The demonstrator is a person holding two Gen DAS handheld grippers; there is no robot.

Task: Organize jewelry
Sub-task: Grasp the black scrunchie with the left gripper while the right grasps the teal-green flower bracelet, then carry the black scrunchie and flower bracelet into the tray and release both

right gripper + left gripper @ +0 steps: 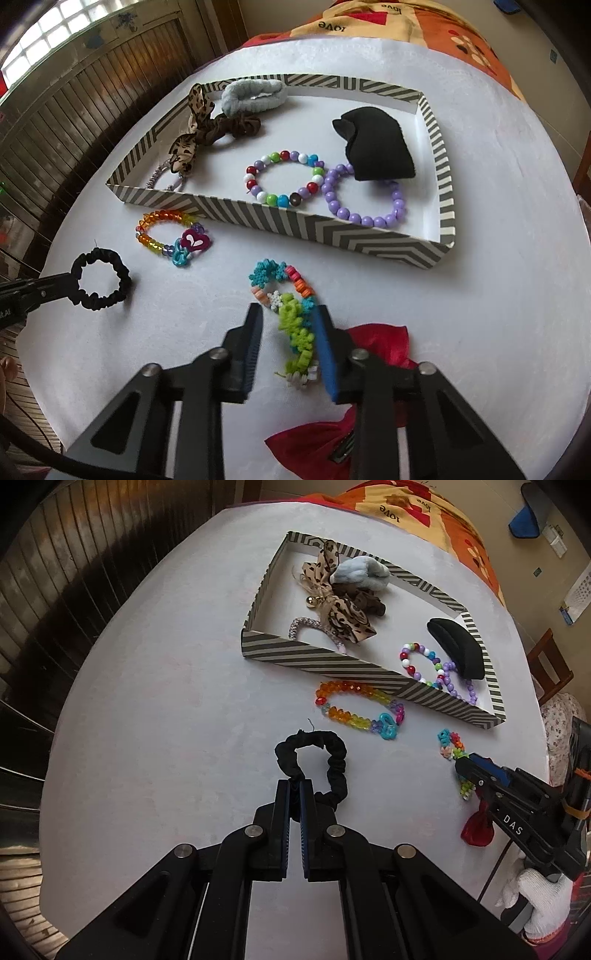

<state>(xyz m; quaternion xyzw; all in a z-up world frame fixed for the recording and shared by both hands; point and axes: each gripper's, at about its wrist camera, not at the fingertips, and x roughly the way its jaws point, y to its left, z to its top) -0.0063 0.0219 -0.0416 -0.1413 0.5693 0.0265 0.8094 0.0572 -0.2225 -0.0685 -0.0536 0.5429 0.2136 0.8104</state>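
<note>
White-covered surface (480, 295) carries everything; its far edge meets a patterned orange blanket (424, 26), cut off by the frame

Striped tray (280, 225) sits mid-surface. Inside: black pouch (373, 144) overlapping the purple bead bracelet (364, 219), so part of that loop is hidden; multicolour round-bead bracelet (284, 177) just beside it; at the far corner a pale blue scrunchie (255, 94), brown scrunchie (236, 127) and leopard-print bow (192, 129) piled together, with a pinkish hair tie (162, 177) half hidden behind the tray wall

Red cloth piece (380, 343) lies under the right claw, mostly covered by it; shape hard to make out

Left claw (294, 790) pressed together, pinching the black scrunchie (332, 753) at its near edge, on the surface outside the tray

Right claw (290, 314) spread, fingers either side of the green-and-orange charm bracelet (295, 328); contact cannot be told

Orange-yellow bracelet with a heart charm (166, 232) lies loose near the tray's front wall
</note>
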